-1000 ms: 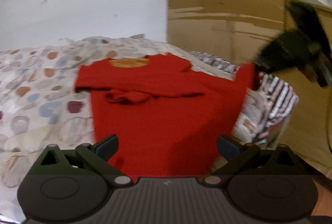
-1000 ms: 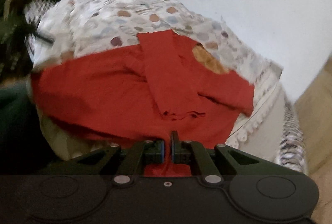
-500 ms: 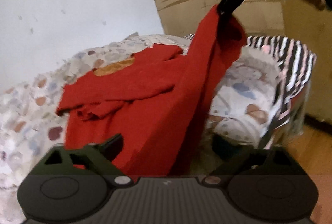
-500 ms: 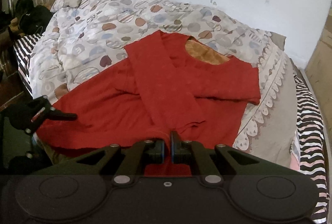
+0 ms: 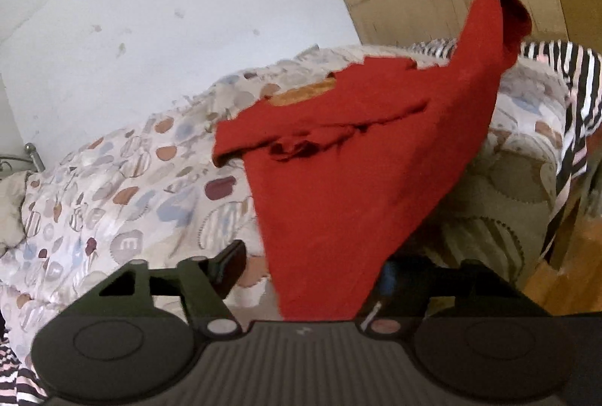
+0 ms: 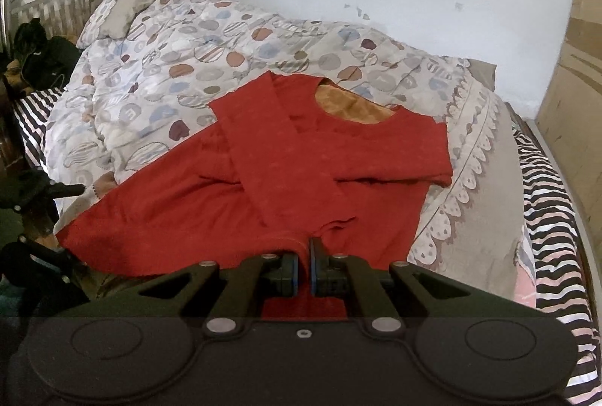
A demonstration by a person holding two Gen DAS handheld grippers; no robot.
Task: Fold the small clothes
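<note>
Compared with a second ago, the right gripper has lifted its pinched hem corner of the red shirt off the bed, while the left gripper has just been closing around the other hem corner, its fingers not yet visibly pressing the cloth. With both sleeves already crossed over the chest, the bottom-to-collar fold looks to be starting; next the left must clamp, then both carry the hem toward the neckline. Lumpy quilt lies underneath, and the bed's edge is close by.
</note>
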